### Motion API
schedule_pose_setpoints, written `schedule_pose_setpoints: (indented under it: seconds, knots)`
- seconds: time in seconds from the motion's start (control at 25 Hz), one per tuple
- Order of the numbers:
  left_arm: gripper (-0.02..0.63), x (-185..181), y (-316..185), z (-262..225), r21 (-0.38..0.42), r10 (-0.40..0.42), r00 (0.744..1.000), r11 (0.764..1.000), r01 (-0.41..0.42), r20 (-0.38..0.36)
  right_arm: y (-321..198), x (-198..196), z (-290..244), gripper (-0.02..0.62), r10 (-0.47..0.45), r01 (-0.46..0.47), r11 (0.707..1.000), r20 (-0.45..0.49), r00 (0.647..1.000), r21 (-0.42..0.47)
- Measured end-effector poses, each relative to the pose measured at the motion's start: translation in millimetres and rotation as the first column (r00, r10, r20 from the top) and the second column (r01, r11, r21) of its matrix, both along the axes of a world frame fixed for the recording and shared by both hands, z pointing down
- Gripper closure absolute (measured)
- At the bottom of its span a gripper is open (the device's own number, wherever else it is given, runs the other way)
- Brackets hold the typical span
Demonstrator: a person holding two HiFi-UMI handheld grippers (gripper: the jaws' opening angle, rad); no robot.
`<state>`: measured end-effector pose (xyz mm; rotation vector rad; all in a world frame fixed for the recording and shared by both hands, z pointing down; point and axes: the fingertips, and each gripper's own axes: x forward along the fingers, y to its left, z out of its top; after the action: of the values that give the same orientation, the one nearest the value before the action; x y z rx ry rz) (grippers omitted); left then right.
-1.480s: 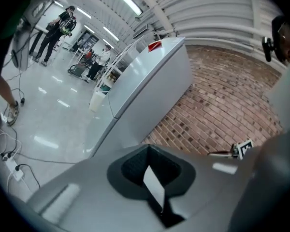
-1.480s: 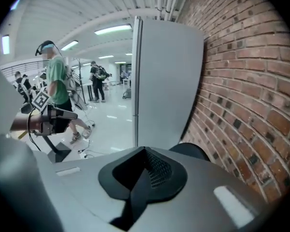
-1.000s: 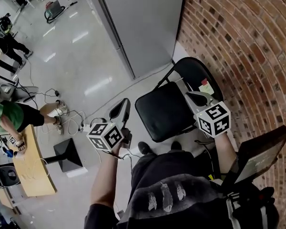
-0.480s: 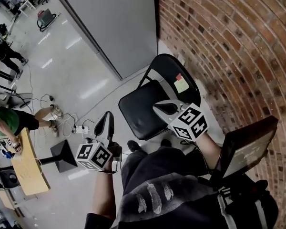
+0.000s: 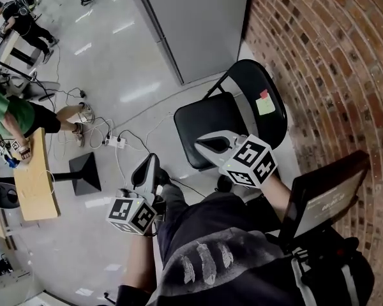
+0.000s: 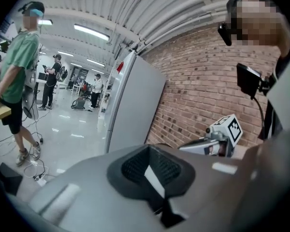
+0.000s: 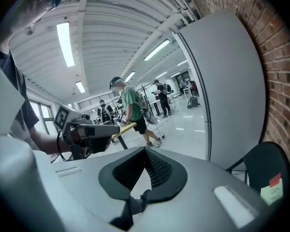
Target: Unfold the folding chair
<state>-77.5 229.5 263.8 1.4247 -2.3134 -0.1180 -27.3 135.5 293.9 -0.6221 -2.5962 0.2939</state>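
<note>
The black folding chair [image 5: 210, 127] stands opened on the floor, seat flat. Its backrest [image 5: 258, 88] is near the brick wall and carries coloured sticky notes [image 5: 265, 103]. My right gripper [image 5: 203, 143] hangs shut over the seat's front edge and holds nothing. My left gripper [image 5: 146, 166] is shut and empty, off the chair's front left corner above the floor. In the left gripper view the jaws [image 6: 152, 172] meet, and the right gripper [image 6: 217, 140] shows beyond. In the right gripper view the jaws [image 7: 144, 174] are together, with the left gripper [image 7: 89, 129] and the backrest [image 7: 267, 170] behind.
A grey partition [image 5: 191, 24] stands behind the chair and a brick wall [image 5: 325, 50] runs along the right. A power strip with cables [image 5: 118, 142] lies on the floor left of the chair. A person in green [image 5: 13, 116] stands at a wooden table [image 5: 32, 183].
The right gripper has swung from beside the chair's right side to over the seat's front edge. The left gripper has drawn back from the chair toward my body. Both stayed shut.
</note>
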Motion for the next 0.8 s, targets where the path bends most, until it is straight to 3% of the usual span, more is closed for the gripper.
schedule_pose_setpoints:
  seconds: [0.2, 0.44, 0.64, 0.8]
  knots:
    - [0.604, -9.4, 25.5, -10.5, 0.033, 0.048, 0.998, 0.998, -0.050, 0.044, 38.0, -12.2, -22.8, 0.594, 0.006, -0.006, 1.000, 0.027, 1.000, -0.009]
    - [0.604, -41.4, 84.6, -23.1, 0.086, 0.148, 0.980, 0.983, -0.161, 0.136, 120.7, -50.4, -44.0, 0.594, 0.049, -0.055, 0.996, 0.080, 0.996, 0.072]
    - [0.604, -75.2, 173.8, -32.1, 0.133, 0.170, 0.978, 0.973, -0.186, 0.124, 235.3, -89.3, -58.7, 0.594, -0.001, -0.011, 0.994, 0.110, 0.994, 0.105]
    - [0.604, -90.6, 216.4, -28.9, 0.171, 0.154, 0.985, 0.971, -0.165, 0.076, 278.7, -109.4, -66.3, 0.594, -0.015, 0.003, 0.996, 0.121, 0.993, 0.093]
